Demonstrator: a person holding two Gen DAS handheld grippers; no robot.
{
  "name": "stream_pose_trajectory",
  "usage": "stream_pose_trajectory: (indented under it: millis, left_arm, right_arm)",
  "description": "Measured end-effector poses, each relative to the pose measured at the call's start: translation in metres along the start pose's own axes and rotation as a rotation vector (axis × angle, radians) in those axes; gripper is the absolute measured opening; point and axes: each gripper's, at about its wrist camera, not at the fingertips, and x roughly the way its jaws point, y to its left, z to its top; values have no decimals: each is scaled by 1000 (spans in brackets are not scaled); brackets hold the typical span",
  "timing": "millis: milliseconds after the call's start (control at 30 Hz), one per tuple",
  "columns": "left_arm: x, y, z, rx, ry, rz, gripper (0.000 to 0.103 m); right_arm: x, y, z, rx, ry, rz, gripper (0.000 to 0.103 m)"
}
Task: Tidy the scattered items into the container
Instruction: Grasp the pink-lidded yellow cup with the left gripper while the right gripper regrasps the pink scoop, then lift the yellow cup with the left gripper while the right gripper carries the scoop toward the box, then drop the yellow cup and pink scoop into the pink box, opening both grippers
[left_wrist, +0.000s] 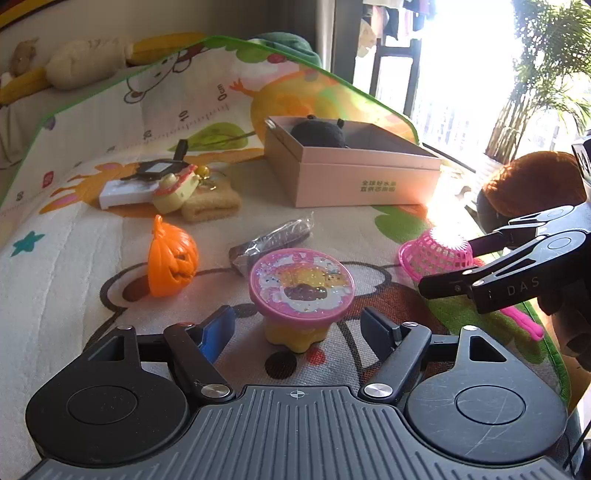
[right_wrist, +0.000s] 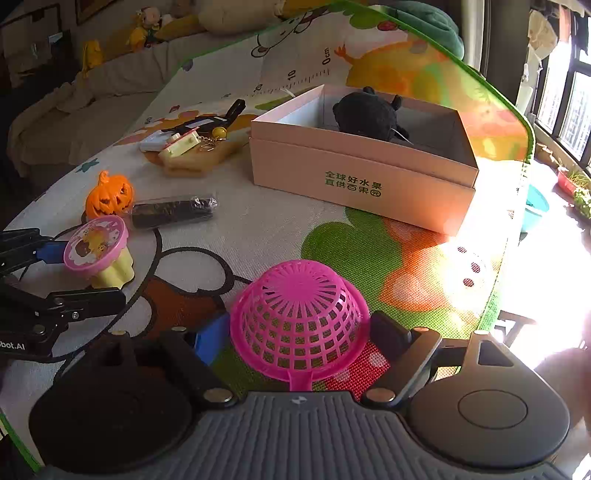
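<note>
A pink cardboard box stands on the play mat with a black plush toy inside. My left gripper is open, its fingers on either side of a yellow cup toy with a pink glitter lid. My right gripper is open around an upside-down pink plastic strainer. An orange pumpkin and a dark wrapped packet lie nearby.
A pile of small items lies far left: a white box, a black tag, a yellow toy, a keychain, a tan cloth. The mat's green edge runs along the right. A sofa with plush toys lies behind.
</note>
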Motion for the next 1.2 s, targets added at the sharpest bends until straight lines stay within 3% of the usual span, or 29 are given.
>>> stream_pose_trajectory:
  millis: [133,300,400,633,800,867,900,967,1067,1200]
  left_arm:
    - [6,-7,7,68,-2,37,58]
    - [-1,-24,20,175,-11,8,57]
    - [1,-37,48,257,-62,-18,53]
    - [29,-50,135,320,-230,-28,53]
    - [65,-53,191,312,-342,-22,54]
    - [91,-48,199,279,-325,-43,67]
    - [105,-43,199,255,-296,-51,75]
    - [117,-34,192,218,-246,-50,78]
    - [108,-16,166,202,-206,-59,95]
    - [82,8,126,173,-142,-58,96]
  right_arm:
    - [-9,2,0,-11,-9,9,83]
    - [-27,-7,7,3,-8,29,83]
    - [-39,-20,23,25,-40,39,83]
    - [-59,-78,112,173,-226,-3,83]
    - [-42,-121,183,277,-290,6,83]
    - [-18,-136,202,328,-314,11,88]
    - [-5,-141,207,337,-308,9,97]
    - [17,-148,210,360,-275,-36,98]
    - [29,-155,198,360,-247,-60,98]
    - [30,-160,178,368,-228,-90,98]
